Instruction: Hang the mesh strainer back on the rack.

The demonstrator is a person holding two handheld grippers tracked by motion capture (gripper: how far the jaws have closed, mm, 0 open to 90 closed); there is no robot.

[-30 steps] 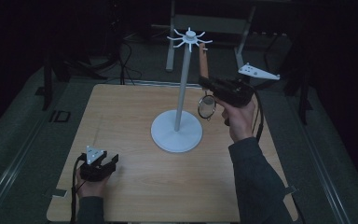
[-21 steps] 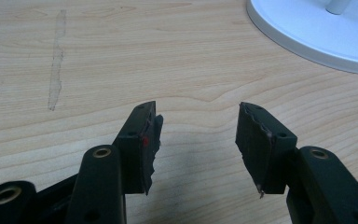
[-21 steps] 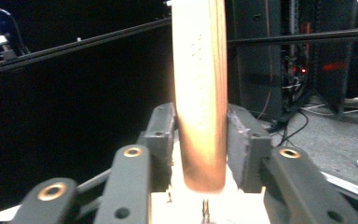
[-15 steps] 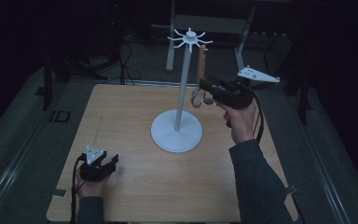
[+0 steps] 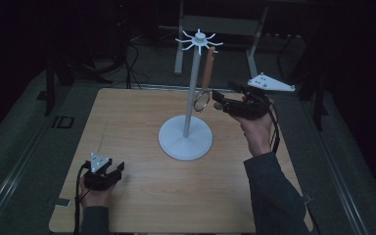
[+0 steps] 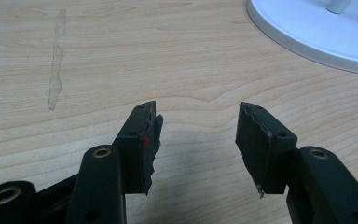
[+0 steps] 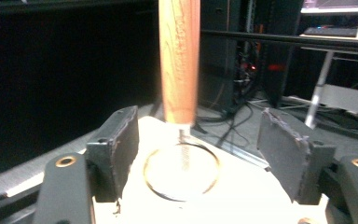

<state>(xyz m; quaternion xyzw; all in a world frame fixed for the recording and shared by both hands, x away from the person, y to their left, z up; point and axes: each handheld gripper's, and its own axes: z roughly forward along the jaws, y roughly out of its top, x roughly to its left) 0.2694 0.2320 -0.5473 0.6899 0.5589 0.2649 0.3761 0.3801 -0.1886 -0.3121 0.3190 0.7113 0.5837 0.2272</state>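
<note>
Right now: wooden-handled utensil with round wire-rimmed mesh head [image 5: 206, 78] hanging from a hook of white rack stand with spoked top [image 5: 186, 129], handle up, ring down beside the pole. Right gripper [image 5: 219, 102] raised just beside the ring, jaws apart, clamped on nothing; ring sits between them, touching or not unclear. Left gripper [image 5: 113, 172] low on light wood table [image 5: 127, 117], jaws apart, empty. Step looks like hang-or-release, though possibly reaching to take. Next: probably back straight off without nudging utensil.
</note>
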